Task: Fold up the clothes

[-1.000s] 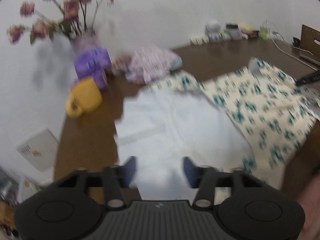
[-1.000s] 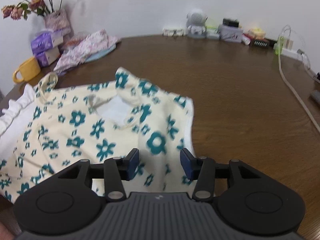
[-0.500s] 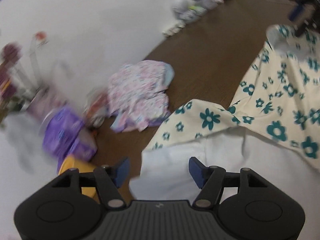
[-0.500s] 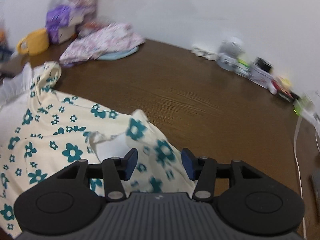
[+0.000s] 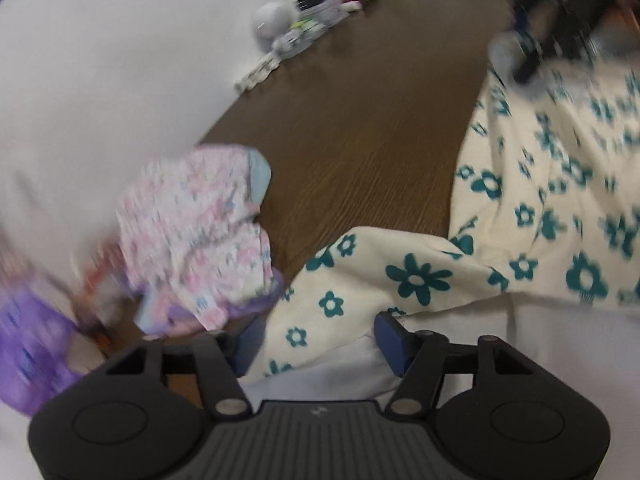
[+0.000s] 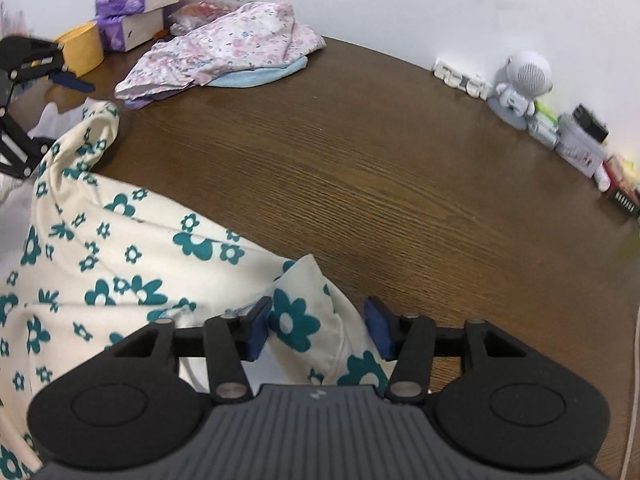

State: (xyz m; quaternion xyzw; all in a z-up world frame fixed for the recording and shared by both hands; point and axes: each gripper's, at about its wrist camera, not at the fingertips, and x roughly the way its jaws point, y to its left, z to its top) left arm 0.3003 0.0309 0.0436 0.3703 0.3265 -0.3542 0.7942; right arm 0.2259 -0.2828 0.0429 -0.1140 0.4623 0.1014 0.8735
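A cream garment (image 6: 120,264) printed with teal flowers lies spread over a brown wooden table (image 6: 380,168), its white lining (image 5: 560,344) turned up along the near side in the left wrist view. The left gripper (image 5: 318,338) points down at one corner of the garment, where printed cloth and white lining lie between its blue pads (image 5: 390,338); the jaws are closing, and the pads stand clear of the cloth on both sides. The right gripper (image 6: 320,330) hangs over another corner, where a raised fold bearing a large teal flower stands between its pads (image 6: 378,330). Its jaws are closing too; the left pad is against the fold, while the right pad shows a gap, so the cloth is not yet clamped.

Farther back on the table, a pink floral garment (image 6: 228,48) sits bunched on top of a light blue cloth (image 6: 256,78), well apart from the printed one. Purple tissue boxes (image 6: 132,12) and a yellow mug (image 6: 82,50) stand beside it near the white wall (image 6: 400,0). A small white robot figure (image 6: 520,84) and a row of small items line the table's far edge. The left wrist view is blurred.
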